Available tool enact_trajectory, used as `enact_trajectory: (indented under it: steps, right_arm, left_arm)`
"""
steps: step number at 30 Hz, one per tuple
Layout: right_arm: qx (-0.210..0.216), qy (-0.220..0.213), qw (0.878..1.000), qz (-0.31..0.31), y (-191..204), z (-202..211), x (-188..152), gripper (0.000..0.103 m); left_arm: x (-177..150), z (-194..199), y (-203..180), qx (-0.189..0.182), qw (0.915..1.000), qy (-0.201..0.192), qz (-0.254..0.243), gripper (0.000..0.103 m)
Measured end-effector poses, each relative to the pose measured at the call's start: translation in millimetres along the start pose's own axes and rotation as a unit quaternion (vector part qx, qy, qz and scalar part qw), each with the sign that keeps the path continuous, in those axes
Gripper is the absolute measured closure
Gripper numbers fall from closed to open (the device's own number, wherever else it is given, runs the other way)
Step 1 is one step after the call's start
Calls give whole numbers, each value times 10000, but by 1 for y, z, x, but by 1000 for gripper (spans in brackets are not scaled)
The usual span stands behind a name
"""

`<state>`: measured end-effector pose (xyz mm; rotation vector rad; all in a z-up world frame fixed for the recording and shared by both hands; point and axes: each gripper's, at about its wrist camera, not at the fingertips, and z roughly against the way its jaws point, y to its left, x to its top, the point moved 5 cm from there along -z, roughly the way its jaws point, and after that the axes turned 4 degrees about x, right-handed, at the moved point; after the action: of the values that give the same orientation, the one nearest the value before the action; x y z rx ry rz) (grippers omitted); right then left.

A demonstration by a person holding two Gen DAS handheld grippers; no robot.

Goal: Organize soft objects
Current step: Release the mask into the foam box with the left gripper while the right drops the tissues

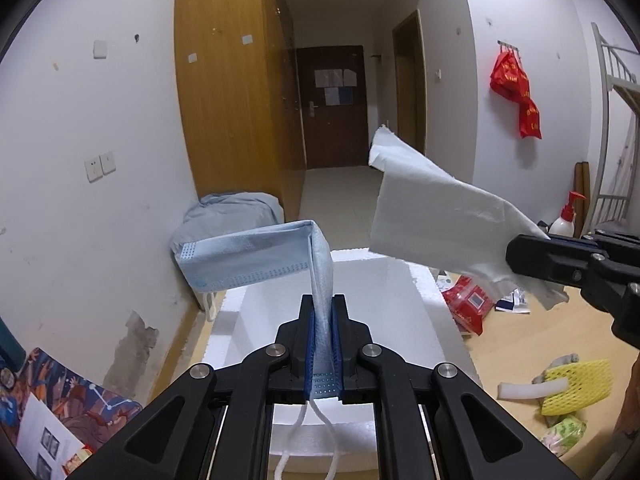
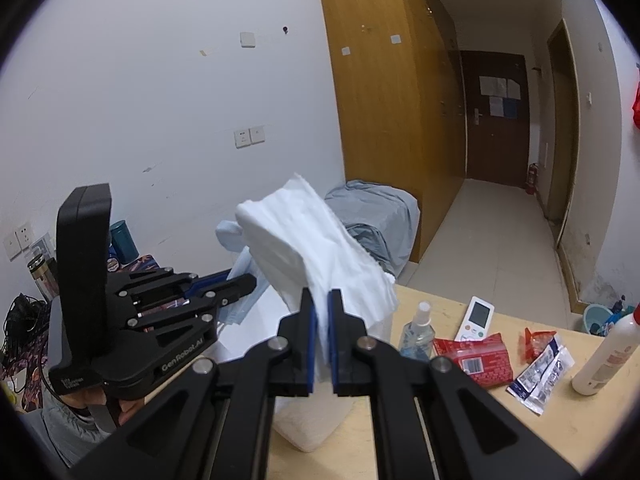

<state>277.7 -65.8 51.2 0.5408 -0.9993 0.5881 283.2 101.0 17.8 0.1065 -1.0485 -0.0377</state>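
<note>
We are pinching a blue face mask (image 1: 256,256) in the left gripper (image 1: 323,344) and a white tissue (image 1: 436,220) in the right gripper (image 2: 323,340), jaws clamped, both hanging above a foam box (image 1: 360,292) on the table (image 1: 516,344), near a red packet (image 2: 474,356) and spray bottle (image 2: 418,330).

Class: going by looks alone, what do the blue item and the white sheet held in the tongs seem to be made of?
Face mask: likely non-woven fabric, matte light blue; it shows pleats, dotted seams and white elastic loops.
Tissue: probably soft paper, matte white; it looks thin, creased, ragged-edged and drooping.
</note>
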Motion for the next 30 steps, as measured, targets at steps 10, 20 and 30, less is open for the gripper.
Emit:
enact_trajectory:
  steps: [10,20,30]
  right_arm:
    - [21,51,10000,39,3,-5,-1,95]
    - [289,343,9990,62,19,-30,0,95]
    - [602,629,9962,-37,31,-57,0,95]
  left_arm:
    - [-1,22,20,192,9993,-281,151,20]
    - [-11,43,54,506,9972,-352,415,12]
    - [-19,54,71,661,9955,-464,500,2]
